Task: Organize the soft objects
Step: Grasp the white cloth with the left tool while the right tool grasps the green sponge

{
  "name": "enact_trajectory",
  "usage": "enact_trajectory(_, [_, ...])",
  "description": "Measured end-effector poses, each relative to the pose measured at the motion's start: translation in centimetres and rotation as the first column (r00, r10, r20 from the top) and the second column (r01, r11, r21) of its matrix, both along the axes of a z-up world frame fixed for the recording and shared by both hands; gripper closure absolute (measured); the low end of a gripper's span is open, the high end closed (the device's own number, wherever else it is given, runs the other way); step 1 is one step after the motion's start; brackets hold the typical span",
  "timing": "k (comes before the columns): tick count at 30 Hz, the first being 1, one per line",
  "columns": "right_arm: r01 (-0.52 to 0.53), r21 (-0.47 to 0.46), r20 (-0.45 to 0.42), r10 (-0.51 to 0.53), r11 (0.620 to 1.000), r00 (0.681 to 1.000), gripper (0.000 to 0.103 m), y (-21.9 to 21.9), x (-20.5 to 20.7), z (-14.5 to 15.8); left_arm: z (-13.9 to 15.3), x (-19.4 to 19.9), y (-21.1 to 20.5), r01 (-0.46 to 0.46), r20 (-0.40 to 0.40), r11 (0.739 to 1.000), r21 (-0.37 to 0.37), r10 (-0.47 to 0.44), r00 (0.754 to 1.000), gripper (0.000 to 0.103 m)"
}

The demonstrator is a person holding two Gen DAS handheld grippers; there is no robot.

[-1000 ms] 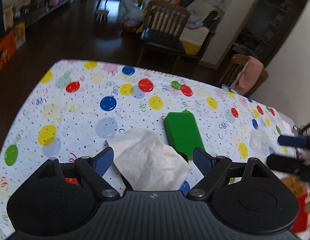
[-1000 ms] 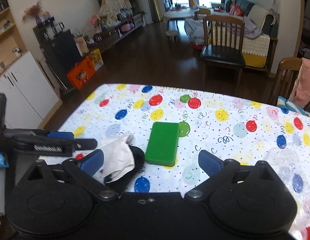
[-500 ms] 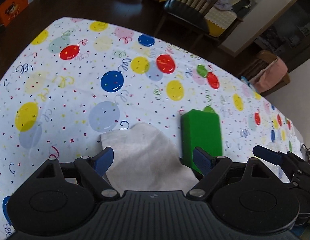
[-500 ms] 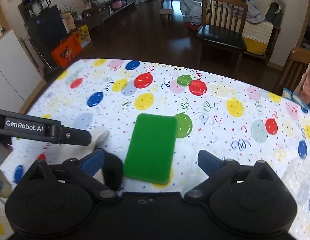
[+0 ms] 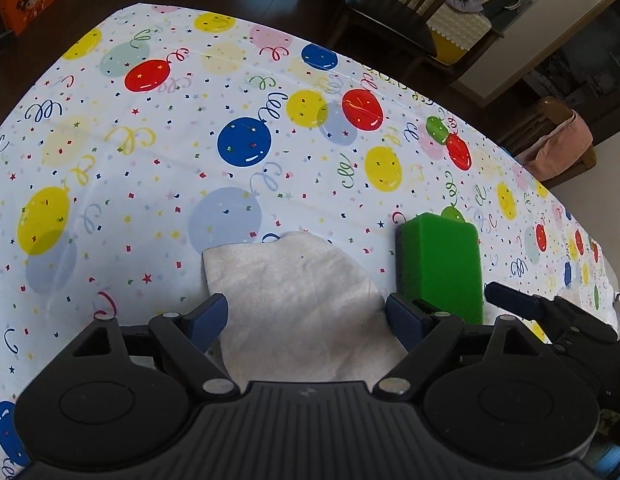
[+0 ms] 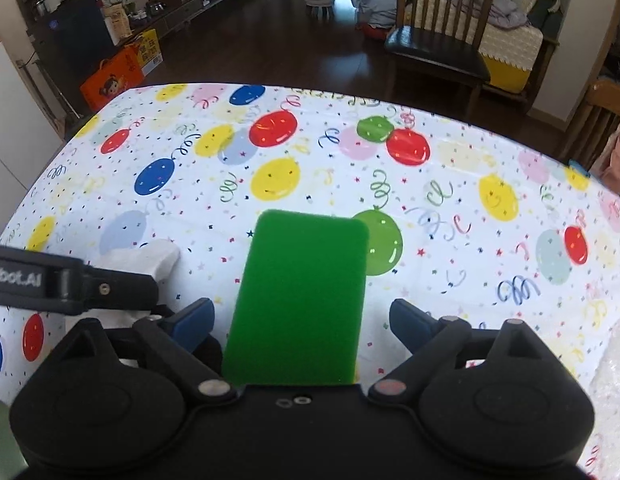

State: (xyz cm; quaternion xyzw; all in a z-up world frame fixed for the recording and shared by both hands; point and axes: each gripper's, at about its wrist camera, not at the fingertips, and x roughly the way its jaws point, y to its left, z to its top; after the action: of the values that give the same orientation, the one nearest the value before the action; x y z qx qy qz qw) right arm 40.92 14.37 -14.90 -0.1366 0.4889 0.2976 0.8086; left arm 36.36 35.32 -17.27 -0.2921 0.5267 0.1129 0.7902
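A white cloth point(image 5: 301, 300) lies flat on the balloon-print tablecloth point(image 5: 149, 160). My left gripper point(image 5: 307, 320) hangs over it, open, its blue pads on either side of the cloth without pressing it. Just right of the cloth lies a green sponge block point(image 5: 440, 264). In the right wrist view that green sponge point(image 6: 301, 296) sits between the blue pads of my right gripper point(image 6: 301, 320), whose jaws are closing; gaps remain on both sides. The left gripper's finger point(image 6: 73, 284) crosses over the white cloth point(image 6: 145, 258) at the left.
A clear crinkled plastic sheet point(image 6: 614, 380) lies at the table's right edge. Wooden chairs point(image 6: 442, 36) stand beyond the far edge, another draped in pink cloth point(image 5: 558, 148) at the right. An orange box point(image 6: 113, 80) sits on the dark floor.
Both grippers have come down closer to the table. The left one now frames the white cloth, the right one the green sponge, and the right jaws have narrowed slightly.
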Motion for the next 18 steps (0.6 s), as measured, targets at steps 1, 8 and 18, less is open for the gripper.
enact_trajectory(1, [0.004,0.003,-0.007,-0.003,1.0,1.0,0.013,0.0,0.1,-0.2,0.0,0.0,0.0,0.001,0.002,1.0,0.003,-0.001,1.0,0.017])
enact_trajectory(8, [-0.002,0.006,-0.024,0.003,1.0,1.0,0.029,-0.2,0.1,-0.8,0.0,-0.6,0.5,-0.001,0.019,1.0,0.015,0.001,1.0,0.065])
enact_trajectory(18, [0.013,0.025,0.022,-0.014,1.0,1.0,0.038,-1.1,-0.6,0.1,-0.2,-1.8,1.7,-0.034,0.056,0.999,-0.003,0.034,0.998,0.089])
